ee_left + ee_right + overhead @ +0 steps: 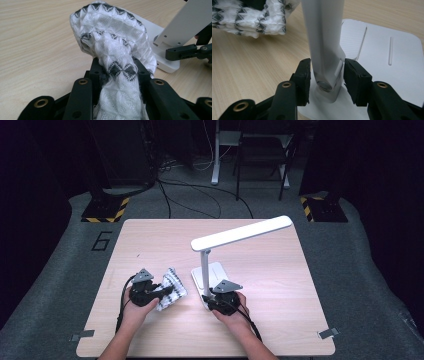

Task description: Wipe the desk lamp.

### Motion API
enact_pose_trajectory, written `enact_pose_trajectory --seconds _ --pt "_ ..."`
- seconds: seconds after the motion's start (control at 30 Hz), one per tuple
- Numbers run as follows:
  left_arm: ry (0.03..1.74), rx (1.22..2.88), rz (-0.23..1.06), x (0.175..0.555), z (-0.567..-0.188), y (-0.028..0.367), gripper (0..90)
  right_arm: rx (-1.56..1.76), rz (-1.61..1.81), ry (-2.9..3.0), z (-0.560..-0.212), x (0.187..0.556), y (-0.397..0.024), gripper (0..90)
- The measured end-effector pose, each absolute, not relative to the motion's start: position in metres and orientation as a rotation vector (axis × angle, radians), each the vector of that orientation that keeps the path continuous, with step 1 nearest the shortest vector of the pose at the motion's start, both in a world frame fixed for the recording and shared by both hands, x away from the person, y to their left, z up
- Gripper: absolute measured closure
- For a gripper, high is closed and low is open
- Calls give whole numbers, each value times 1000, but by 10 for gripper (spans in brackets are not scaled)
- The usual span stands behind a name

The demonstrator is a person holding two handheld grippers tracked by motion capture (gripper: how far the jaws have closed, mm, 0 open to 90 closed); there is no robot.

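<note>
We see two bare forearms coming in from the near edge of the table, each hand wrapped around a black gripper. The left gripper (152, 290) points toward the right, its jaws clamped tight on a cloth (112, 50). The right gripper (220, 296) points away from the person, its jaws flanking a lamp's stem (325, 50), barely apart from it.
</note>
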State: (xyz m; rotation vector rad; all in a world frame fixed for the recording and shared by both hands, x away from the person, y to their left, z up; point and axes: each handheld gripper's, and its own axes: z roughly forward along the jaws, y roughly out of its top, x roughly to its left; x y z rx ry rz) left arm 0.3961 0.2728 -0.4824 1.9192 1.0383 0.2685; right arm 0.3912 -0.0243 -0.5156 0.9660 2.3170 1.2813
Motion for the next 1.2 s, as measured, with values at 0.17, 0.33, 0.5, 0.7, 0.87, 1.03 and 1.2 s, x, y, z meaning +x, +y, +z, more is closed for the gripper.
enact_pose_trajectory --seconds 0.17,0.33,0.5,0.7,0.87,1.03,1.2 --pt "1044 1916 282 394 -483 275 680 978 1254 2282 -517 392 -19 596" --pt "1051 1905 269 392 -485 276 681 950 1214 2268 -516 391 -15 615" --pt "1039 1927 266 391 -487 273 682 978 1209 2277 -516 390 -17 656" --pt "1030 1944 239 393 -496 263 682 905 1173 2276 -515 384 -20 705" --pt "1007 1981 228 395 -502 248 682 887 1177 2285 -515 379 -23 711" --pt "975 2011 208 398 -506 233 682 916 1190 2279 -515 372 -21 711" --pt "955 2040 198 400 -509 218 682 845 1198 2285 -516 369 -22 699"
